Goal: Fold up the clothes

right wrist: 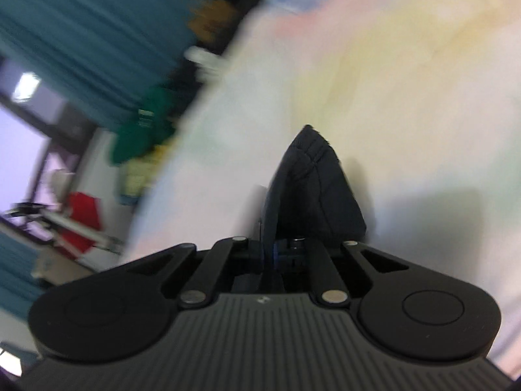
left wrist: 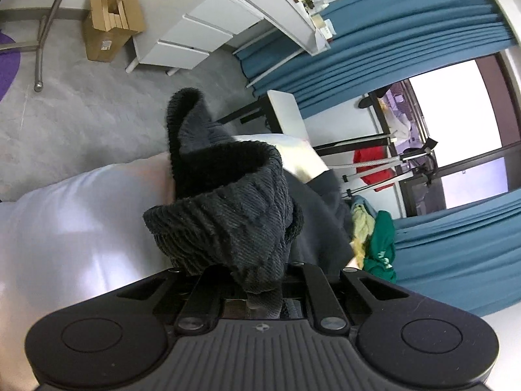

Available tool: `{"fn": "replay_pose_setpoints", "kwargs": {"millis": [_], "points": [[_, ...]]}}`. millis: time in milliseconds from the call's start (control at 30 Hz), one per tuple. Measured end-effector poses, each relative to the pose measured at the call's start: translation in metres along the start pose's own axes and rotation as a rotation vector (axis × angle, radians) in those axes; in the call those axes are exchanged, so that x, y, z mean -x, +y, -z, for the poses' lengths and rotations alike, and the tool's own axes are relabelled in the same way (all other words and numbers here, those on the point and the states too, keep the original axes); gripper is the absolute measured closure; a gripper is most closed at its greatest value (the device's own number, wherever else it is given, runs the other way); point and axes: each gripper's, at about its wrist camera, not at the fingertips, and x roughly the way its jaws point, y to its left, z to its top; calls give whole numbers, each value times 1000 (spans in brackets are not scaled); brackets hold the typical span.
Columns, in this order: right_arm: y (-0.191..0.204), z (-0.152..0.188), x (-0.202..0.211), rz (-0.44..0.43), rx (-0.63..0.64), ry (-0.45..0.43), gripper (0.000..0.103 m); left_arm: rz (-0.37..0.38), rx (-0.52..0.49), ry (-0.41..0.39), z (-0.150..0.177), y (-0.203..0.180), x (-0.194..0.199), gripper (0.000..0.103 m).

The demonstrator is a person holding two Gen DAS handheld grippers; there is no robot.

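A dark ribbed fleece garment [left wrist: 228,202] with a fuzzy black lining bunches up in front of the left wrist camera, lifted off the pale bed sheet [left wrist: 65,221]. My left gripper [left wrist: 260,283] is shut on a fold of it, and the cloth hides the fingertips. In the blurred right wrist view, a smooth dark stitched corner of cloth [right wrist: 312,189] stands up from my right gripper [right wrist: 286,231], which is shut on it above the pale sheet [right wrist: 390,81]. Whether both grippers hold the same garment cannot be told.
A pile of green and yellow clothes [left wrist: 377,241] lies at the bed's far edge. White drawers [left wrist: 185,32], a cardboard box [left wrist: 110,22] and grey carpet [left wrist: 81,114] lie beyond. Blue curtains [left wrist: 374,42] frame a window, with a red cloth [left wrist: 374,166] on a rack.
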Motion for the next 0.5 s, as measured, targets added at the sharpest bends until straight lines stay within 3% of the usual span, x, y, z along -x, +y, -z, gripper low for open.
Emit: {"fn": "replay_pose_setpoints", "kwargs": {"millis": [100, 233, 333, 500], "points": [[49, -28, 33, -172, 50, -70, 96, 52, 31, 0, -13, -16, 7, 93], [58, -55, 83, -274, 162, -201, 96, 92, 55, 14, -13, -16, 24, 93], [14, -51, 95, -219, 187, -175, 96, 37, 7, 61, 4, 2, 33, 93], [-94, -6, 90, -21, 197, -32, 96, -178, -52, 180, 39, 48, 26, 93]]}}
